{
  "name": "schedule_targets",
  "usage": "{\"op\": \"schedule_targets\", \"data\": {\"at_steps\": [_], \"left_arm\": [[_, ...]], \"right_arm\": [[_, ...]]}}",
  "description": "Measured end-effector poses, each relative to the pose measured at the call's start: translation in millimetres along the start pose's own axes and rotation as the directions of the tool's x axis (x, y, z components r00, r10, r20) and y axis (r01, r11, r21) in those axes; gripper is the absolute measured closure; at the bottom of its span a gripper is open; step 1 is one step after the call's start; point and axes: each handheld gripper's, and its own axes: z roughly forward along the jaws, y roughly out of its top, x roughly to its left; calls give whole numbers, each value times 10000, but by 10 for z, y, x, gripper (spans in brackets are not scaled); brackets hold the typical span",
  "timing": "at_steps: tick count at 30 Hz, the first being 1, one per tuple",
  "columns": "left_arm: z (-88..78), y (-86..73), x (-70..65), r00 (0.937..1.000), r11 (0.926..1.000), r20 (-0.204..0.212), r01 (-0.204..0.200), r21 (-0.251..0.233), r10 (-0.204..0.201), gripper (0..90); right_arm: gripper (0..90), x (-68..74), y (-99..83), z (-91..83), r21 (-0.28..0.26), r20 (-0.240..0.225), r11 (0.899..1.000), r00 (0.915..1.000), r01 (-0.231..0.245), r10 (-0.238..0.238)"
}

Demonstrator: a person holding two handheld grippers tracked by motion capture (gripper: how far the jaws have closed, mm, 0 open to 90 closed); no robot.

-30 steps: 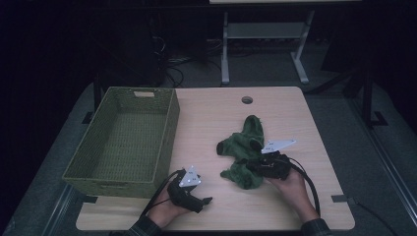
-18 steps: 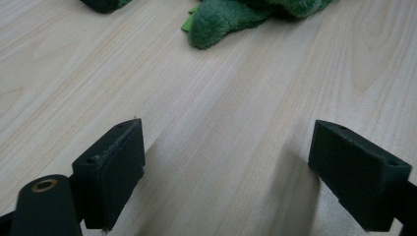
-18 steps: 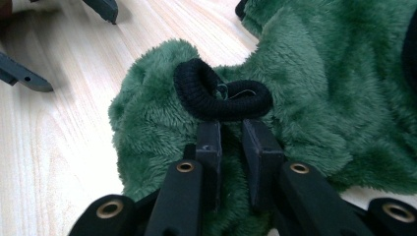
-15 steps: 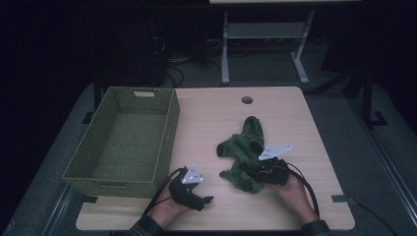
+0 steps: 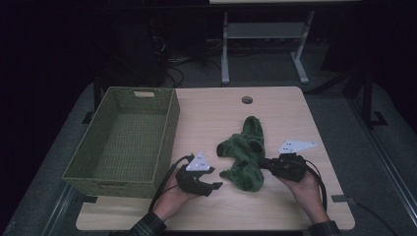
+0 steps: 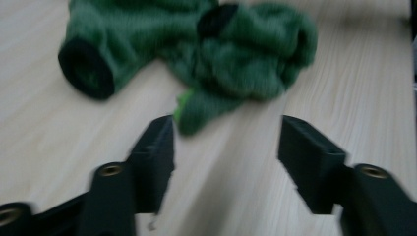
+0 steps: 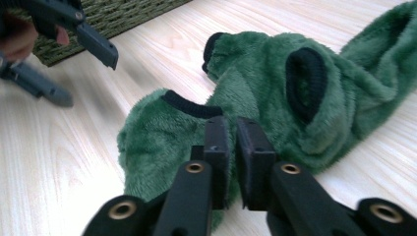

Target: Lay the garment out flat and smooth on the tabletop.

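Right gripper pinching fold of green fleece garment, anchoring it; left gripper half-spread, closing, nothing between jaws, approaching hem.

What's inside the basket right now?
The woven basket shows only its bare woven floor in the high view; nothing lies in it. The strip just behind its near wall is hidden. The green fleece garment lies on the table beside it.

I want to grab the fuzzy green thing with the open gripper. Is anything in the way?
No, nothing visible. Only bare table lies between the left gripper and the green garment just ahead of its fingers.
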Motion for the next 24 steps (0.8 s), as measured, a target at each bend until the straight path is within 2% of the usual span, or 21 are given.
{"op": "schedule_targets", "data": {"at_steps": [1, 2, 3, 5, 9, 14, 18, 24], "left_arm": [[0, 0, 0, 10000, 10000, 0, 0, 0, 0, 500], [58, 136, 33, 9994, 9997, 253, -246, -56, 247, 572], [85, 177, 43, 9988, 9995, 373, -302, -135, 307, 616], [164, 288, 73, 9969, 9988, 617, -470, -155, 479, 691], [312, 482, 131, 9923, 9949, 801, -913, -437, 946, 833], [483, 612, 184, 9861, 9922, 1308, -925, -839, 1029, 844], [628, 580, 160, 9778, 9921, 1711, -1135, -529, 1209, 854], [780, 469, 171, 9772, 9950, 1881, -1001, -20, 987, 879]], "right_arm": [[871, -3, -7, -12, -32, 58, 10000, 10000, 41, -41], [895, -4, -14, -20, -10, 85, 10000, 10000, 17, -17], [896, -5, -17, -24, 38, 129, 10000, 9999, 39, -40], [899, -14, -23, -22, 59, 167, 10000, 9999, 6, -7], [897, -35, -31, -23, 131, 281, 9999, 9996, -99, 95], [783, -85, -5, -40, -108, 651, 9998, 9977, -182, 189], [714, -165, 84, -22, -280, 940, 9990, 9949, -346, 371], [665, -269, 246, 119, -320, 1290, 9986, 9906, -426, 463]]}}
